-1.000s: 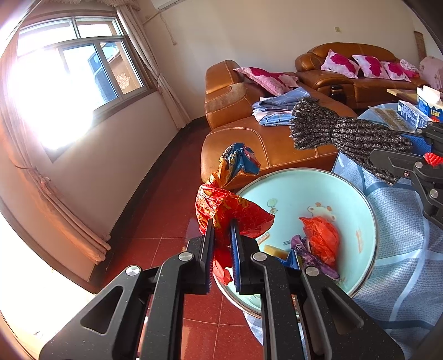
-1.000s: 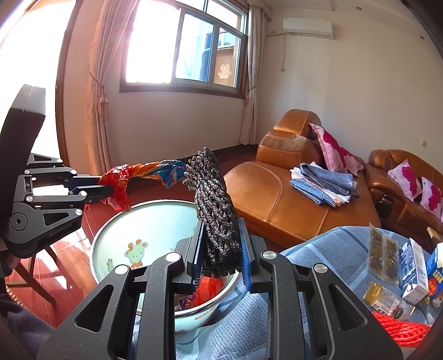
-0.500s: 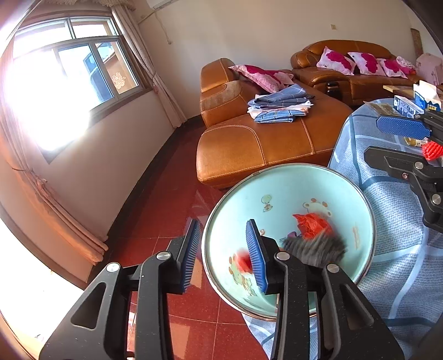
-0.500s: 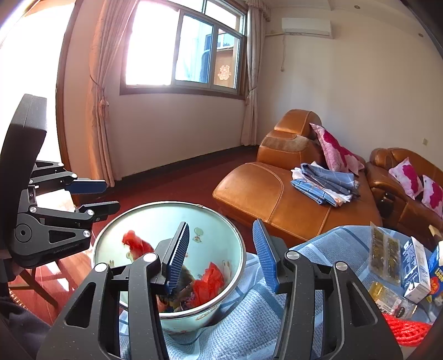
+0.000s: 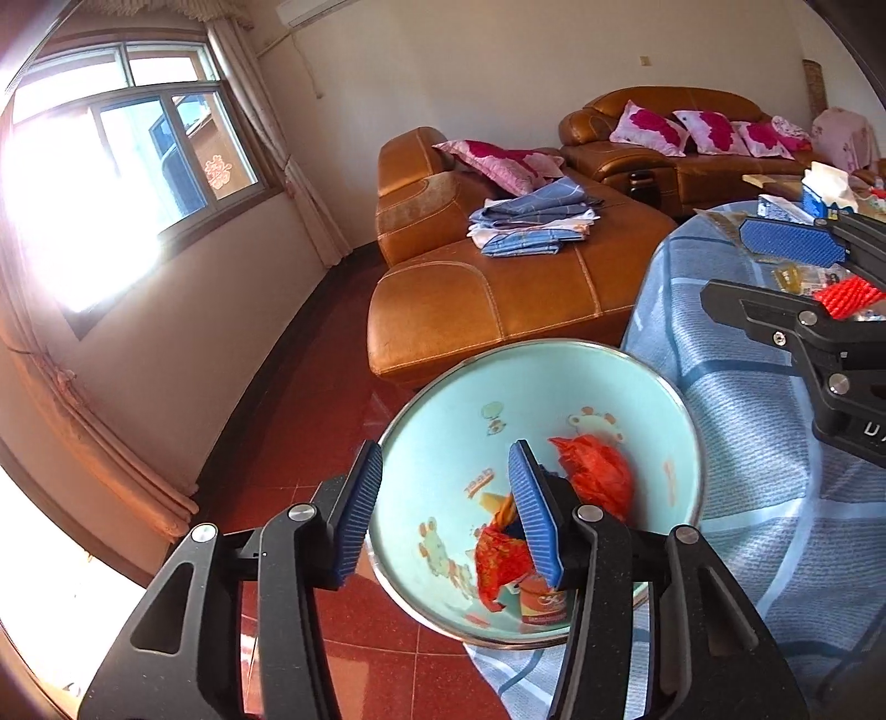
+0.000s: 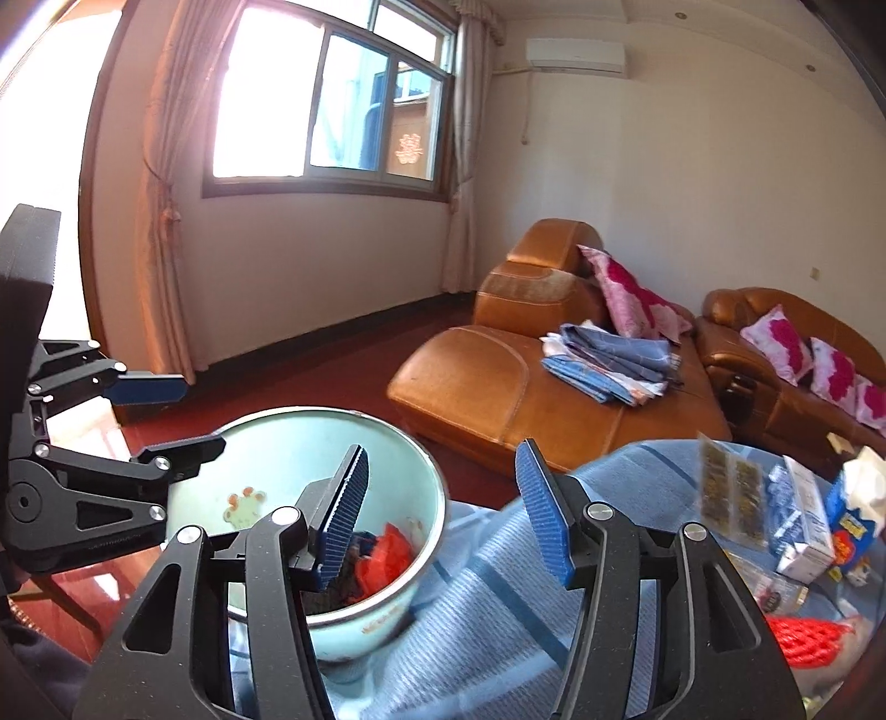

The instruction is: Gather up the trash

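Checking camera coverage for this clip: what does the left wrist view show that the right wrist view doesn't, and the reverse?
Only the left wrist view shows the red printed wrapper lying in the bowl. Only the right wrist view shows the air conditioner whole and the white carton on the table. Both show the light blue bowl holding an orange bag, the red mesh, the folded cloth on the sofa, and both grippers, left and right, opening with nothing between.
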Motion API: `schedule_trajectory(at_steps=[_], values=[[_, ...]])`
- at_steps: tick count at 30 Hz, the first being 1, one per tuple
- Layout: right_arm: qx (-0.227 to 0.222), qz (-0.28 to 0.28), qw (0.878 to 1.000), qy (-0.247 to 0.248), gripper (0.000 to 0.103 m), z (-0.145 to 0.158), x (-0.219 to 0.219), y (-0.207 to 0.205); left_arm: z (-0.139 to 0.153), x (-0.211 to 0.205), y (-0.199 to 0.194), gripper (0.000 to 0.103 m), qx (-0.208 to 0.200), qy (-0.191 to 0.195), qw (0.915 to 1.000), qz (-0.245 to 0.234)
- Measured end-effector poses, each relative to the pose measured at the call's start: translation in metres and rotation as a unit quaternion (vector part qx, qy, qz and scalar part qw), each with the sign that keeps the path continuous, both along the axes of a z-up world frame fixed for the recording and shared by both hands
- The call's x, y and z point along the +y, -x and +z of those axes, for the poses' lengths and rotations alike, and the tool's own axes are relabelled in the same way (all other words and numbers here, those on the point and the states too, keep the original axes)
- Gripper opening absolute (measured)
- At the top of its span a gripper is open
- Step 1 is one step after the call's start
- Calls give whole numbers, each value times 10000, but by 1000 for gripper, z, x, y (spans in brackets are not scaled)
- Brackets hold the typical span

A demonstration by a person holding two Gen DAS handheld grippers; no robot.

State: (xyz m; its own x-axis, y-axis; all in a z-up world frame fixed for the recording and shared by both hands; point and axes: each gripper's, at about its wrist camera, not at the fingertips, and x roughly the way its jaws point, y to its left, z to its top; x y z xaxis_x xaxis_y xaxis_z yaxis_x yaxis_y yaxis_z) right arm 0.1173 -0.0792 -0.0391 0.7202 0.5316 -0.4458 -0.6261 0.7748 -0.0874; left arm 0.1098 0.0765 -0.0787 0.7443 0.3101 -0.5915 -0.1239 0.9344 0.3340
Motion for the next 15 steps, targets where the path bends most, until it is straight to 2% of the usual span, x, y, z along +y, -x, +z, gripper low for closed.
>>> schedule_trajectory(at_steps=[7,12,15], values=[[144,-852,9963,21,60,7,-54,4,-3,-40,-5,49,17,130,9984,-543],[263,-1664,9857,41,61,9,-117,10,-5,-77,-10,50,-8,243,9947,-1003],[405,-2258,9733,28,61,7,-162,16,-7,-102,-15,51,-16,313,9914,-1274]])
